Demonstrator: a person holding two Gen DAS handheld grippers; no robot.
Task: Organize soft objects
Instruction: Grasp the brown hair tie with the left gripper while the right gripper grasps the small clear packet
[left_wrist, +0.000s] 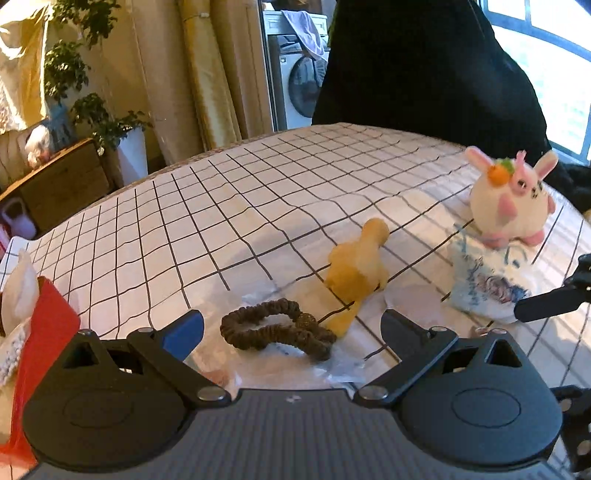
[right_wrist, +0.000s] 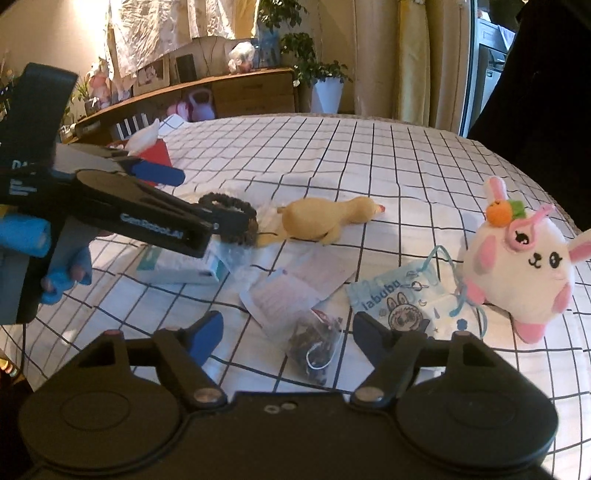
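Note:
A brown scrunchie (left_wrist: 275, 328) lies on clear plastic between the open fingers of my left gripper (left_wrist: 291, 326). It also shows in the right wrist view (right_wrist: 236, 218), with my left gripper (right_wrist: 177, 206) around it. Beyond it lies a yellow rubber chicken (left_wrist: 356, 269) (right_wrist: 325, 221). A white and pink bunny plush (left_wrist: 511, 205) (right_wrist: 517, 266) sits at the right beside a light blue drawstring pouch (left_wrist: 487, 284) (right_wrist: 399, 299). My right gripper (right_wrist: 288, 332) is open and empty above a clear bag of dark bits (right_wrist: 314, 343).
The checked tablecloth (left_wrist: 221, 206) covers the table. A red tissue box (left_wrist: 40, 332) (right_wrist: 155, 153) stands at the left. A white carton (right_wrist: 177, 269) and paper slips (right_wrist: 291, 288) lie near the middle. A person in black (left_wrist: 424, 66) stands behind the table.

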